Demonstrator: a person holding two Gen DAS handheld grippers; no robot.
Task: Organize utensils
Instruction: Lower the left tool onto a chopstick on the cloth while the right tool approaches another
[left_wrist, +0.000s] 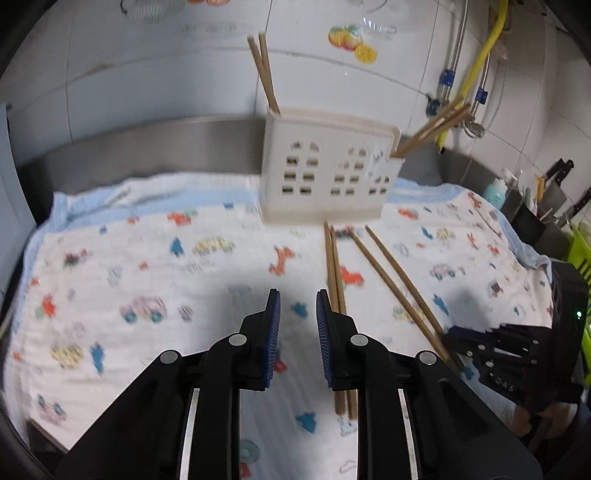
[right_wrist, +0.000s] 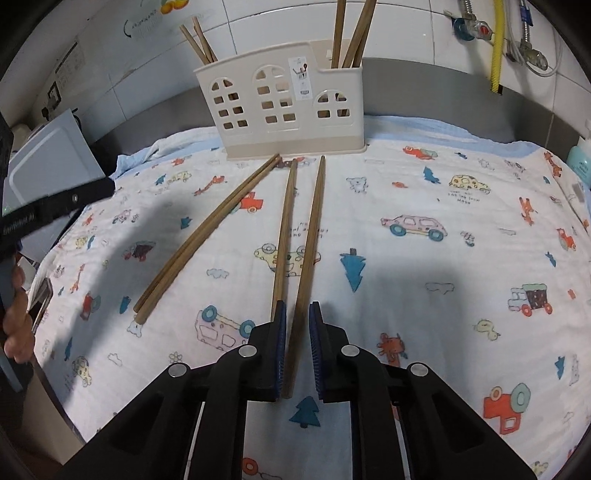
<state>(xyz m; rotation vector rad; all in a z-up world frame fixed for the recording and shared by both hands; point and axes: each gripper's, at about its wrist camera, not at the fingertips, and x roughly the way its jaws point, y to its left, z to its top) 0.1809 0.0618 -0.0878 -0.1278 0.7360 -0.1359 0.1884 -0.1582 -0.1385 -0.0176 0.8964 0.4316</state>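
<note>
A cream plastic utensil holder with window-shaped cut-outs (right_wrist: 284, 103) stands upright at the far edge of a white cloth printed with cartoon cars and animals (right_wrist: 424, 258), which covers the table against a white tiled wall (right_wrist: 406, 33). Brown wooden chopsticks stand in the holder's left end (right_wrist: 199, 40) and in its right end (right_wrist: 352, 33). Four more lie flat on the cloth in front of it: a touching pair angled to the left (right_wrist: 207, 236) and two separate sticks (right_wrist: 284, 229) running from the holder's base toward the right claw (right_wrist: 297, 347). The right claw is narrow, its blue pads on either side of the nearer end of one loose chopstick (right_wrist: 306, 251); whether both pads actually press on it is hard to tell. The left claw (left_wrist: 298, 339) is also narrow and holds nothing, hanging over the cloth just left of the touching pair (left_wrist: 336, 280).
</note>
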